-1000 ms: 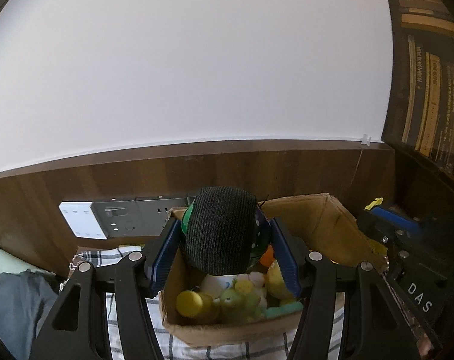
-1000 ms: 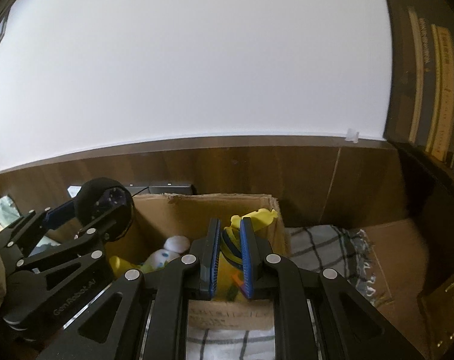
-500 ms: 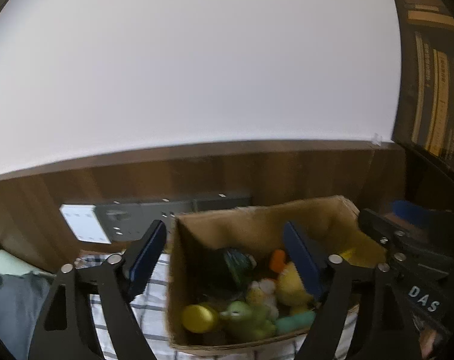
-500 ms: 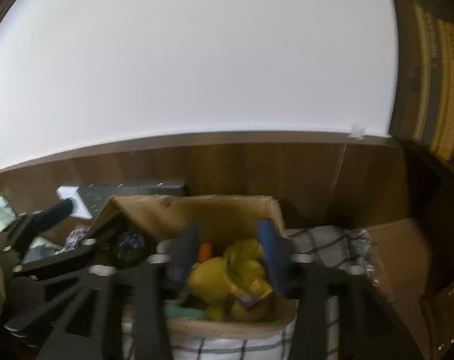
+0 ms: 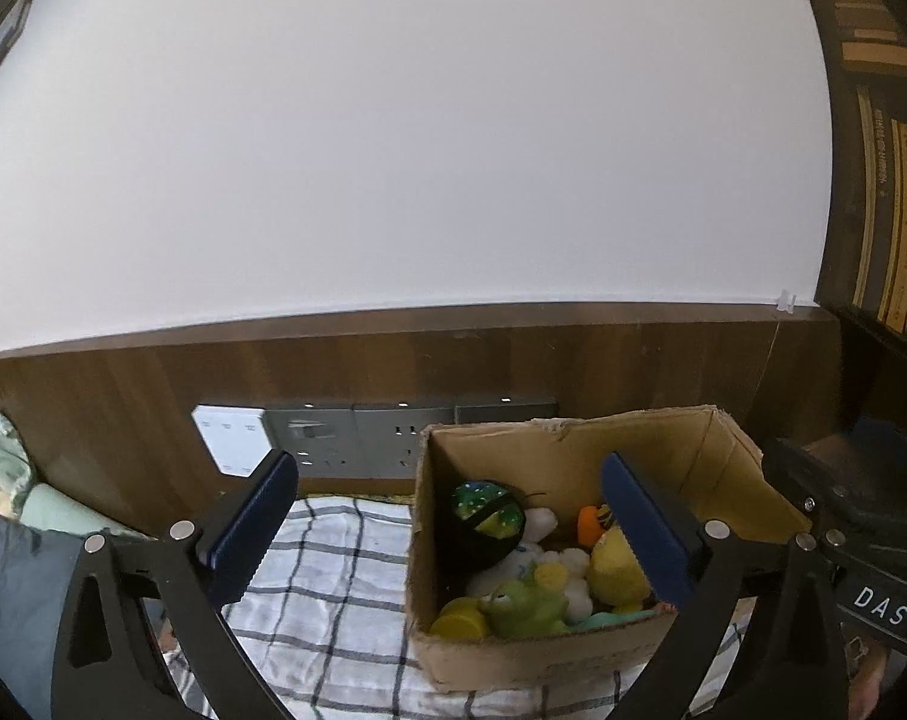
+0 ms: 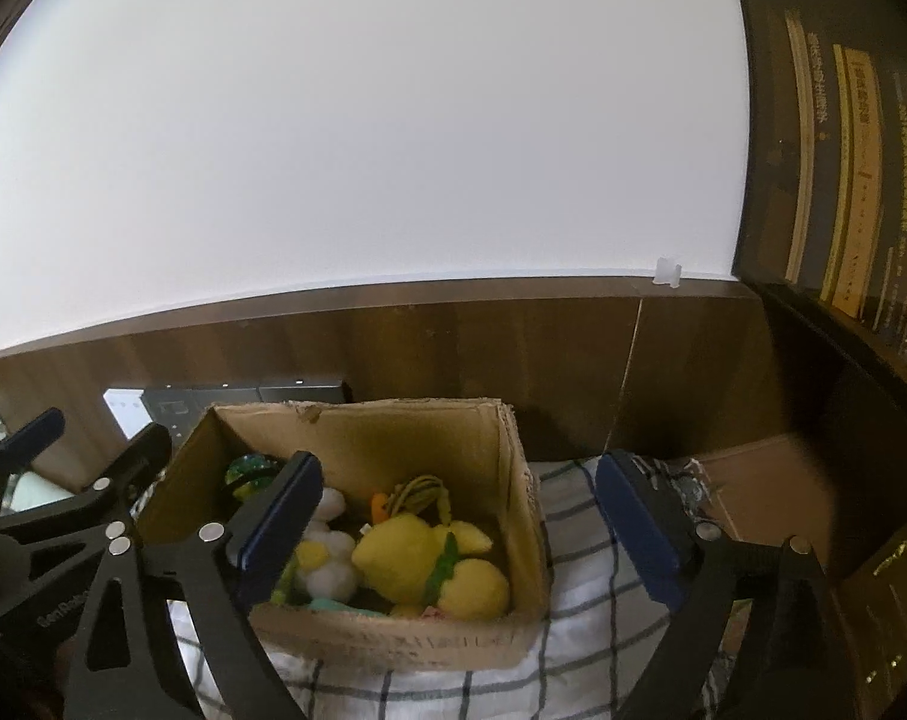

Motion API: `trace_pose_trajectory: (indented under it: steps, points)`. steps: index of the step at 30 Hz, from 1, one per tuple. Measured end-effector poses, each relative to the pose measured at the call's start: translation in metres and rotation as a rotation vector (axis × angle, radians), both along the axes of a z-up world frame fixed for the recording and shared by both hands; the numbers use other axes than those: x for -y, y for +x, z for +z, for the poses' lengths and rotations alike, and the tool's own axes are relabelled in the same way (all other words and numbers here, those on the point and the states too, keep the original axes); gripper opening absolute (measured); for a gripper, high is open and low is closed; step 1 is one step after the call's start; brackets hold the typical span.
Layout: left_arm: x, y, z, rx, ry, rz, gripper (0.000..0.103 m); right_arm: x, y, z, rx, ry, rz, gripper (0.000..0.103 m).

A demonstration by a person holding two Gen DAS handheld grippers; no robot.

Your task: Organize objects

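Note:
An open cardboard box (image 5: 573,456) (image 6: 393,432) stands on a checked cloth and holds several toys. A dark ball with green patches (image 5: 486,519) (image 6: 246,471) lies in its back left corner. A yellow plush (image 6: 417,558) (image 5: 618,564) lies at the right, beside a green frog toy (image 5: 525,600) and a white plush (image 5: 537,531). My left gripper (image 5: 447,525) hovers over the box's left wall, its jaws opening, nothing pressed between the pads. My right gripper (image 6: 459,522) hovers over the box's right wall, its jaws also opening and holding nothing.
The checked cloth (image 5: 333,570) spreads left of the box. A grey and white socket panel (image 5: 357,438) sits on the wood wall behind. A dark bookshelf (image 6: 843,180) rises at the right, with a brown cardboard piece (image 6: 765,492) below it.
The left jaws spread and let go of the dark ball, which now lies in the box. The right jaws spread and let the yellow plush drop into the box.

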State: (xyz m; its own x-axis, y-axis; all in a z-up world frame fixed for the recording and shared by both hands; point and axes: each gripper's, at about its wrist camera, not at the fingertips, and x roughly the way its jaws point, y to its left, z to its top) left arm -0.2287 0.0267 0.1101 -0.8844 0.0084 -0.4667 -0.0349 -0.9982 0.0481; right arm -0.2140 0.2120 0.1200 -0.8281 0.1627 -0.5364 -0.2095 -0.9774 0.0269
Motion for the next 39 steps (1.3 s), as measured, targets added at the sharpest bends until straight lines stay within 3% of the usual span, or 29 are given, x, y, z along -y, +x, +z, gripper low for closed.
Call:
trace_pose_trajectory:
  steps: [19,39]
  points:
    - [0.014,0.081,0.018,-0.072,-0.024,0.026,0.103,0.007,0.065,0.006,-0.012,0.023,-0.02,0.096]
    - [0.028,0.147,-0.009,-0.029,0.002,0.039,0.103,0.026,0.139,-0.014,-0.014,0.008,-0.015,0.1]
